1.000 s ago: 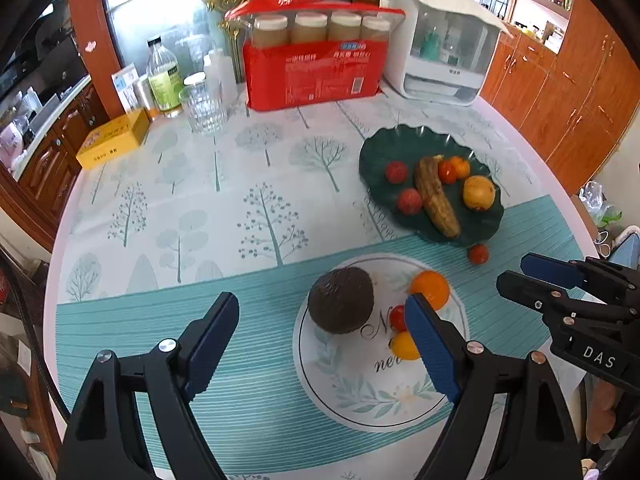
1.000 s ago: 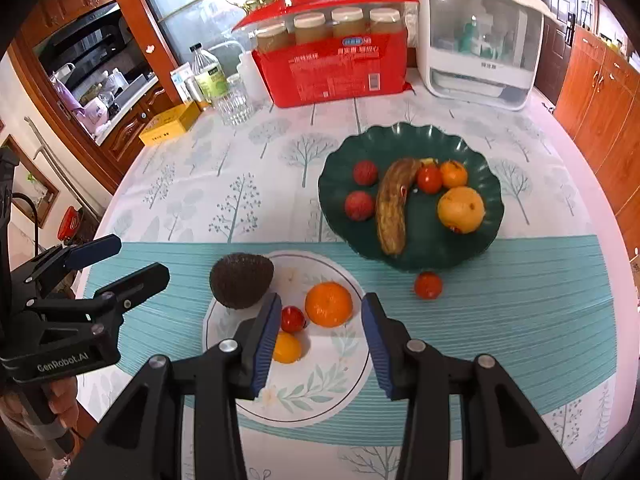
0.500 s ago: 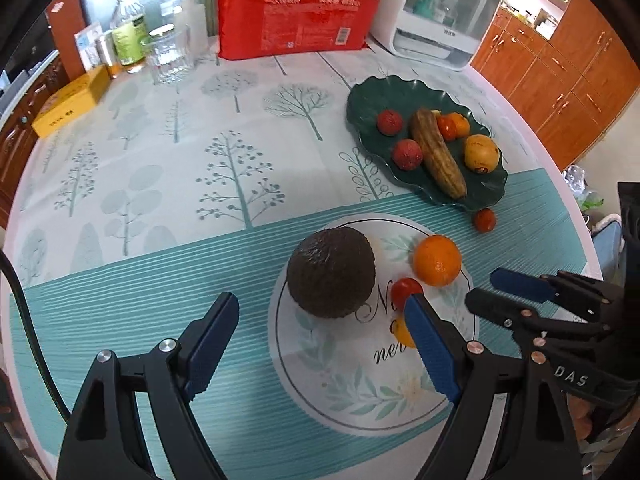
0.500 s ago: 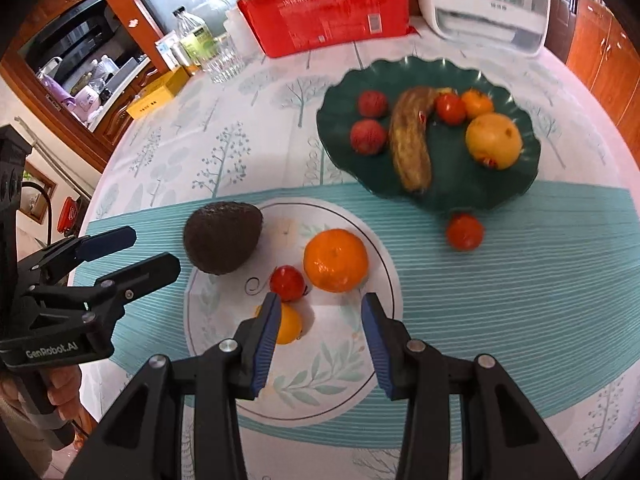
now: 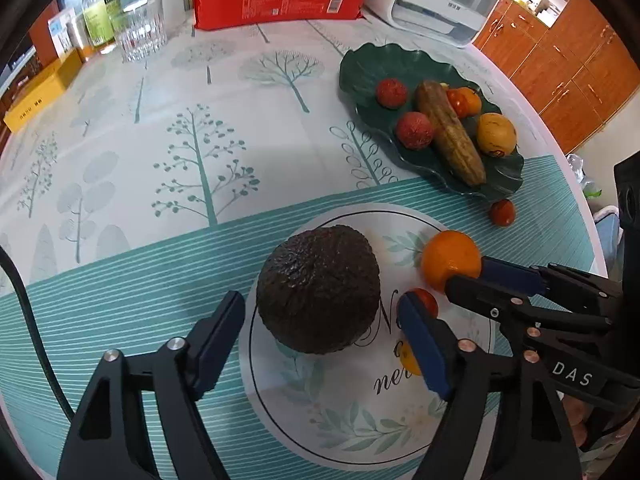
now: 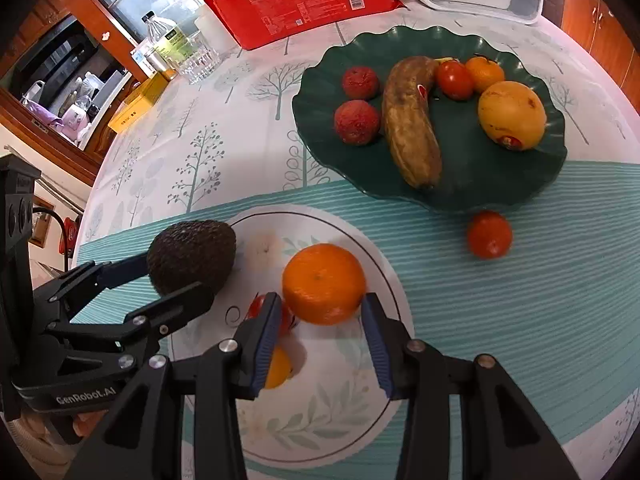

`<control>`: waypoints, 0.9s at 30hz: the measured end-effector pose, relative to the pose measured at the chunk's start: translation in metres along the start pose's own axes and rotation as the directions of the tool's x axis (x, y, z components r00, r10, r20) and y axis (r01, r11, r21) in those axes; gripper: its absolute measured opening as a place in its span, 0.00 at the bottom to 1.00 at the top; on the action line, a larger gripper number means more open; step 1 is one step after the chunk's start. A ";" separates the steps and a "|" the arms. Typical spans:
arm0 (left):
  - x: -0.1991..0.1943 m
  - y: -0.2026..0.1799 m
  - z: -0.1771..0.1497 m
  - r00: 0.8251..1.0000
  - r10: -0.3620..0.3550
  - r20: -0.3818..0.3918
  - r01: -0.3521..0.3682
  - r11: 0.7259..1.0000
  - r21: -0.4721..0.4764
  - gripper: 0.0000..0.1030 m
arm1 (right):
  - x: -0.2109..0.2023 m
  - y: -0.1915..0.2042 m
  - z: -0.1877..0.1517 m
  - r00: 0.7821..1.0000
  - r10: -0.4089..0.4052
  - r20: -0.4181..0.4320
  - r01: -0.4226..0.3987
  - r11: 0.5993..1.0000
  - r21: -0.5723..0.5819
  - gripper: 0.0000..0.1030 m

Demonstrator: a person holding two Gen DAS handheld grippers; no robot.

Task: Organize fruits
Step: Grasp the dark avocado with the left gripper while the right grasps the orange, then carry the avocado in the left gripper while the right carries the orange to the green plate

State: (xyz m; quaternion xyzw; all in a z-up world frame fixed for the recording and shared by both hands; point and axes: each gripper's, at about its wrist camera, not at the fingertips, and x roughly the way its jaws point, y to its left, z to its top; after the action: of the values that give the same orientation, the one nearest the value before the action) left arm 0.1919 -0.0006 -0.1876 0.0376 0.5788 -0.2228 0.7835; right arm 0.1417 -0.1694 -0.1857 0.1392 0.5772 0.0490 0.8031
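We find the left gripper (image 5: 320, 332) with fingers apart, just narrowing astride the pebbled, dark avocado (image 5: 318, 290), pads not yet pressing. The right gripper (image 6: 320, 336) has its fingers flanking the smooth, dimpled tangerine (image 6: 323, 283), unclamped. Both fruits sit on the glossy white plate (image 6: 340, 420); the scalloped green dish (image 6: 480, 184) likely awaits them.
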 end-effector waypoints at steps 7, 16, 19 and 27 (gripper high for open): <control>0.012 0.005 0.002 0.999 -0.014 -0.033 0.013 1.000 -0.026 0.62 | 0.009 0.000 0.005 0.999 0.040 -0.008 -0.040 0.999 0.001 0.43; 0.015 0.009 0.004 0.999 -0.044 -0.030 0.042 0.997 -0.059 0.60 | 0.015 -0.005 0.010 0.995 0.096 -0.004 -0.096 0.995 0.035 0.44; 0.014 0.012 0.003 0.998 -0.052 -0.027 0.050 0.996 -0.070 0.59 | 0.017 -0.005 0.011 0.994 0.107 0.004 -0.107 0.994 0.038 0.45; 0.013 0.012 0.002 0.999 -0.033 -0.014 0.031 0.996 -0.089 0.58 | 0.015 -0.002 0.009 0.996 0.092 0.006 -0.092 0.996 0.001 0.43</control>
State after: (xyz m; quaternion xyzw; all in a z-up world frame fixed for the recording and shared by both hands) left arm 0.2016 0.0051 -0.2009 -0.0046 0.5945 -0.2092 0.7764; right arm 0.1551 -0.1689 -0.1974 0.1662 0.5677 0.0854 0.8017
